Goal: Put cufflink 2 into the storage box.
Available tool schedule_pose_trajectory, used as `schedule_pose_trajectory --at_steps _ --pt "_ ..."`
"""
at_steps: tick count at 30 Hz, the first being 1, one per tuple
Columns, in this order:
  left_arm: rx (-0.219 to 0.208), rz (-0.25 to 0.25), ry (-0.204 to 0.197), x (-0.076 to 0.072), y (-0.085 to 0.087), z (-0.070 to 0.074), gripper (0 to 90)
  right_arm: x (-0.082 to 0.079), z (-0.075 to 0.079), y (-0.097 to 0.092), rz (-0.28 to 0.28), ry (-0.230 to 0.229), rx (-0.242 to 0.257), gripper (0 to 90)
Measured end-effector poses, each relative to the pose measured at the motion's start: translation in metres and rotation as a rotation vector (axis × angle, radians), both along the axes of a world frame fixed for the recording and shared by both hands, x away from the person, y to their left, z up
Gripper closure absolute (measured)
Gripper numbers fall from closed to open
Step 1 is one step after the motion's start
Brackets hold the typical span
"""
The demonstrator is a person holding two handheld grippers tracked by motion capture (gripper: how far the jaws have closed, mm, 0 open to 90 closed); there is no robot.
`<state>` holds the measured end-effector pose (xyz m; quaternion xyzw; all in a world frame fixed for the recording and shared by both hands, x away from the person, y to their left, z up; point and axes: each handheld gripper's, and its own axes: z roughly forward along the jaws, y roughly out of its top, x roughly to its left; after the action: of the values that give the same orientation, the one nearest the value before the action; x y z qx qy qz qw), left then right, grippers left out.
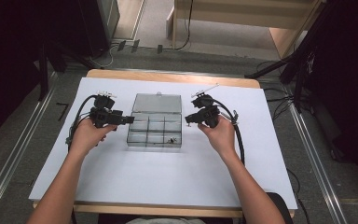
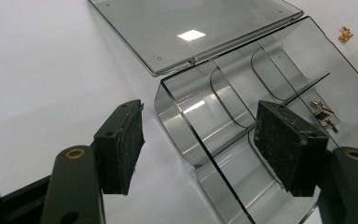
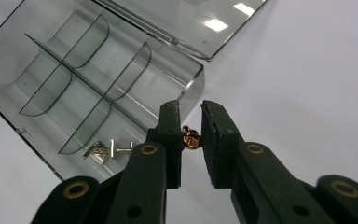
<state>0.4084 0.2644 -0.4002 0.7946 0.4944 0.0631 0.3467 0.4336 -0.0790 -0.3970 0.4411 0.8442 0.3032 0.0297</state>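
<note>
Hands come first, one on each side of the box. The right gripper has its tongs nearly together, pinching one tiny gold piece at the tips. It holds the piece up over the white table, just past the right end of the clear plastic box.

From those tongs the box lies to the left, very near. I think the next move is a short trip left, over the end wall, then down into a pocket. The gold piece is too small to tell which way its long side points. The right hand is the one that must go, since it has the piece.

The left gripper is at the other end of the box. Its tongs are wide apart, with the left end wall of the box between them. One pad is outside and the other is over the box. The pads do not press on the wall.

The box's long side runs left to right. It has six pockets, in two rows of three. The near right pocket holds small silver pieces; they look like two, though I cannot be sure. The other five pockets look bare.

Farthest away is the lid, one lid, lying open and flat behind the box.
</note>
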Motion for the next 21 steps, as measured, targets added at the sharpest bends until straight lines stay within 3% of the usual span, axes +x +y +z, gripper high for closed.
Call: schedule_pose_trajectory --at_steps 21 --pt "0.003 -0.004 -0.010 0.000 -0.001 0.000 33.9 -0.012 0.002 0.028 0.067 -0.004 0.019 79.9"
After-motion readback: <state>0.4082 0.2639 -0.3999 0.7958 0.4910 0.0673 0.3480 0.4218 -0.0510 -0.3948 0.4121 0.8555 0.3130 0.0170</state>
